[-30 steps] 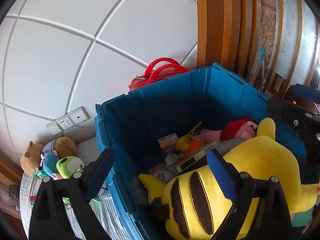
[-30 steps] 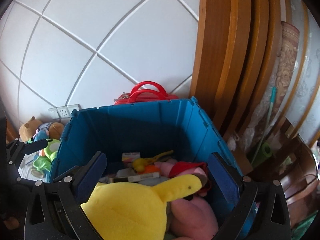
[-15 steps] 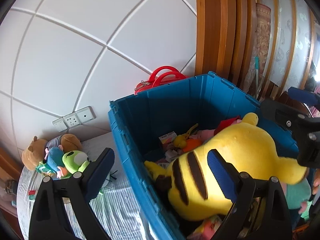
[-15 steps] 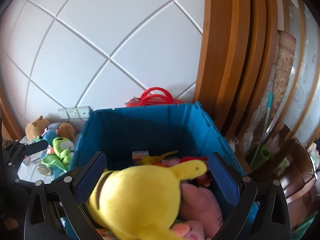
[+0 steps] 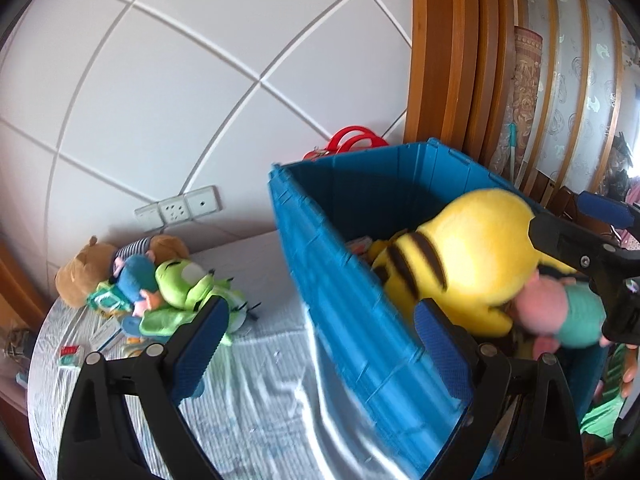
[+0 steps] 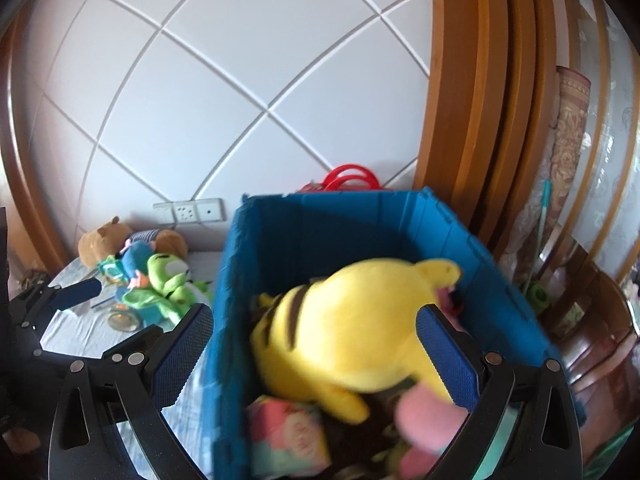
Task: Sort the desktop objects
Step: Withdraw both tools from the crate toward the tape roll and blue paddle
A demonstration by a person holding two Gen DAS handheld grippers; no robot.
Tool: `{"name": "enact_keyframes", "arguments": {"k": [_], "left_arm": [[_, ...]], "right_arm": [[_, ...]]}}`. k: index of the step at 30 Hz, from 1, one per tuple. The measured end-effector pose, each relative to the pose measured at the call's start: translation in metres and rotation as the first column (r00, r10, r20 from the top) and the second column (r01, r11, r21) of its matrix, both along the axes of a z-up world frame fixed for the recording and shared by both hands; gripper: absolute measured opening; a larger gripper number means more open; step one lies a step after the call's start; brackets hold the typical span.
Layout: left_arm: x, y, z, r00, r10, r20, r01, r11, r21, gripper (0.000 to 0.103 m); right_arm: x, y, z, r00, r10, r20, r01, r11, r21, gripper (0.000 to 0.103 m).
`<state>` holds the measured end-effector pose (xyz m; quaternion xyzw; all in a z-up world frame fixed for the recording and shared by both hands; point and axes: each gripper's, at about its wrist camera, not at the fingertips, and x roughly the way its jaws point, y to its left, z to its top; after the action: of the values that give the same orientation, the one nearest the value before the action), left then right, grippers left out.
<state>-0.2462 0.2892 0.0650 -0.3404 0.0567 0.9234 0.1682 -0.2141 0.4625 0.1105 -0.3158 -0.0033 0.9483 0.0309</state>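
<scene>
Just then both grippers hung with jaws spread and empty: the left gripper (image 5: 320,344) straddled the near wall of the blue bin (image 5: 344,304), the right gripper (image 6: 316,344) hovered over its inside. A yellow plush (image 6: 344,328) lay in the bin atop other toys, a pink toy (image 5: 560,312) beside it. Left of the bin, on the table (image 5: 256,392), a green plush (image 5: 180,280) lay heaped with a blue plush (image 5: 134,276) and a brown plush (image 5: 76,280).

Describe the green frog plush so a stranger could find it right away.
Start at the big blue storage bin; left of it, on the white tablecloth below the wall sockets, lies a pile of soft toys. The green frog plush sits on its bin side: bright lime, with white bulging eyes, unlike the brown bear behind.
</scene>
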Motion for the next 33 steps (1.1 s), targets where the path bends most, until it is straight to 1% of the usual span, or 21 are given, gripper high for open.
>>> {"name": "enact_keyframes", "arguments": {"k": [5, 13, 16, 21, 25, 29, 33], "left_arm": [[0.021, -0.05, -0.015, 1.0, 0.027, 0.011, -0.027, 1.0, -0.009, 0.095], [0.045, -0.141, -0.038, 0.995, 0.095, 0.029, -0.094, 0.995, -0.036, 0.095], [0.05, -0.17, -0.049, 0.992, 0.115, 0.043, -0.113, 0.993, -0.036, 0.095], [0.049, -0.209, -0.066, 0.981, 0.181, 0.063, -0.178, 0.983, -0.047, 0.095], [0.048, -0.242, -0.08, 0.969, 0.236, 0.078, -0.232, 0.971, -0.056, 0.095], [0.036, -0.271, -0.089, 0.943, 0.318, 0.099, -0.311, 0.947, -0.077, 0.095], [0.029, -0.298, -0.098, 0.91, 0.401, 0.108, -0.392, 0.915, -0.089, 0.095]], "right_arm": [[0.02, -0.046, -0.017, 1.0, 0.011, 0.012, -0.011, 1.0, -0.001, 0.103], [0.04, -0.121, -0.047, 1.0, 0.009, 0.028, -0.008, 0.998, -0.061, 0.103], [0.044, -0.146, -0.058, 0.999, 0.016, 0.037, -0.014, 0.998, -0.063, 0.103], [0.04, -0.179, -0.079, 0.997, 0.037, 0.061, -0.032, 0.996, -0.077, 0.103], [0.025, -0.199, -0.095, 0.993, 0.086, 0.075, -0.078, 0.992, -0.102, 0.103], [0.001, -0.217, -0.117, 0.98, 0.163, 0.11, -0.148, 0.98, -0.134, 0.103], [-0.027, -0.231, -0.141, 0.965, 0.222, 0.142, -0.197, 0.965, -0.175, 0.103]]}}
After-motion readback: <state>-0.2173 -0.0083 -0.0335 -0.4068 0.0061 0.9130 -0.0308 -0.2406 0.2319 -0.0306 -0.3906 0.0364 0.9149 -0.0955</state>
